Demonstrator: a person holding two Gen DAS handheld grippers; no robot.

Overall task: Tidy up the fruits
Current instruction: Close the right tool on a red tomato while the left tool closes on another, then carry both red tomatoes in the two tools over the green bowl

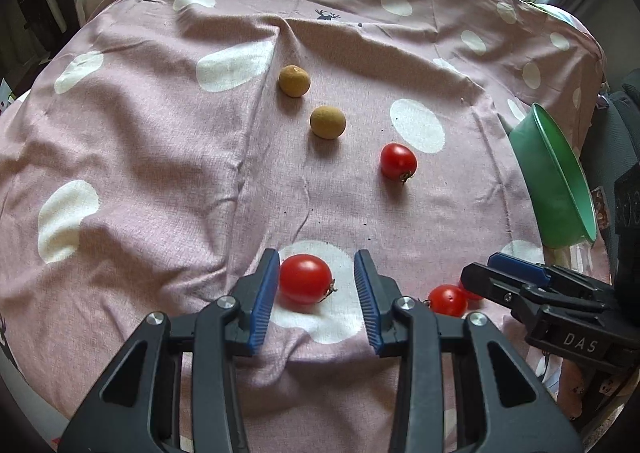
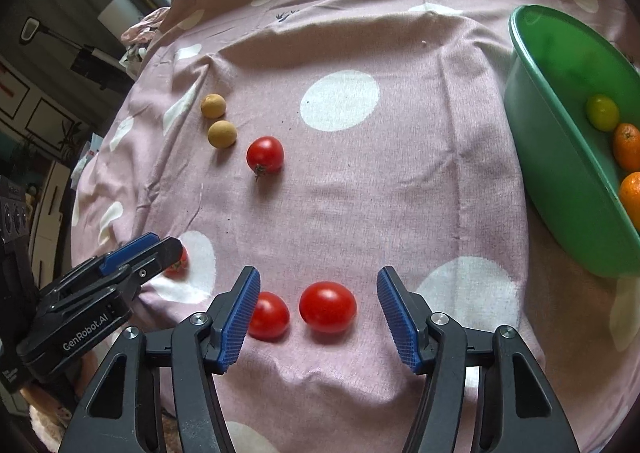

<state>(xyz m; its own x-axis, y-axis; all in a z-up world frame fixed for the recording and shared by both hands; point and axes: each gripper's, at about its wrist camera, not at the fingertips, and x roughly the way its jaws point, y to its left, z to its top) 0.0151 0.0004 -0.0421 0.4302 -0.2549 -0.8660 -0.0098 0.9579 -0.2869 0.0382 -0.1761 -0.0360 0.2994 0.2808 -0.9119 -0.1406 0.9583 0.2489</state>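
My left gripper point(image 1: 317, 265) points down at the pink dotted cloth point(image 1: 160, 157) with a red tomato point(image 1: 306, 279) between its blue pads. The left pad touches the tomato and the right pad stands apart, so the jaws are open. My right gripper point(image 2: 318, 277) is open over a second tomato point(image 2: 328, 307), with gaps on both sides. A third tomato point(image 2: 269, 315) lies against its left pad, partly hidden. The left gripper point(image 2: 140, 253) shows from the side in the right wrist view, and the right gripper point(image 1: 512, 281) in the left wrist view.
Farther off lie another tomato point(image 1: 398, 162) and two brown round fruits point(image 1: 294, 81) point(image 1: 328, 122). A green bowl point(image 2: 552, 173) at the right holds two oranges point(image 2: 628, 147) and a yellow-green fruit point(image 2: 602, 112). The cloth is wrinkled; its edges fall away.
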